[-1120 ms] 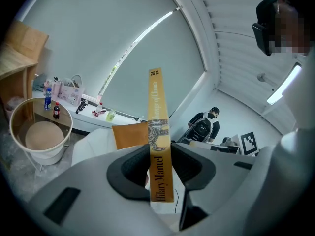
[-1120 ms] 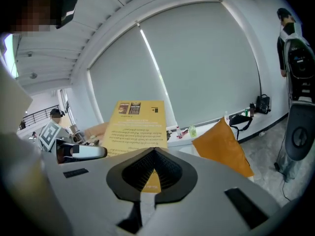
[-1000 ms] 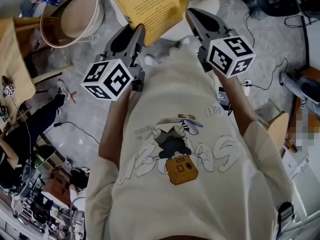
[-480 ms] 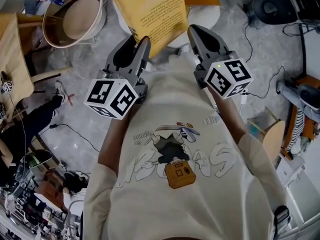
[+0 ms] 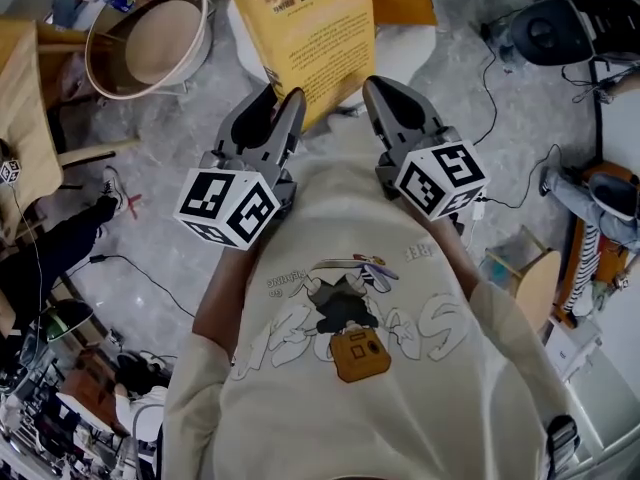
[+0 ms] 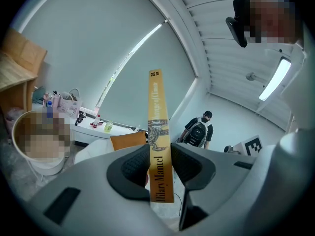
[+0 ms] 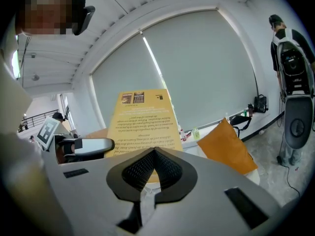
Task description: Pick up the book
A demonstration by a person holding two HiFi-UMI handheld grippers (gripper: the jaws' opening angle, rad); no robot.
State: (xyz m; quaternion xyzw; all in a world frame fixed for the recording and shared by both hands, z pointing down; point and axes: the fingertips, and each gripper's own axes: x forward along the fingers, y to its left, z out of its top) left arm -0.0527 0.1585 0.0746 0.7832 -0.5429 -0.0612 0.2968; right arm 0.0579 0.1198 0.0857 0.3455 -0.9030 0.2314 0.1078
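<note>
A: Where do we stand on the task?

B: We log the pick-up as done, in effect. The left gripper (image 5: 282, 100) is clamped narrow on the lower end of the spine of the tall yellow book with black print (image 5: 318, 38), a pad pressed on each cover (the left gripper view shows this plainly). The book stands upright in the air in front of the person's chest, above the speckled grey floor (image 5: 150, 198) and the white rounded seat (image 5: 405, 48). It rests on nothing we can see.

A: And the right gripper (image 5: 372, 86)?

B: Its jaws are together on nothing. The tips are just beside the book's printed cover, not touching as far as we can tell.

A: What's left?

B: Little, we judge. Keep the hold steady; the task asks no more.

A: Against the frame from a second ago?

B: More of the book shows. The two small pictures at its head are now in view, where the picture's top edge cut them off then. The grippers sit closer together, the right one drawn in toward the book. The round beige tub (image 5: 150, 33) keeps its corner at upper left. The left grip looks unchanged.
</note>
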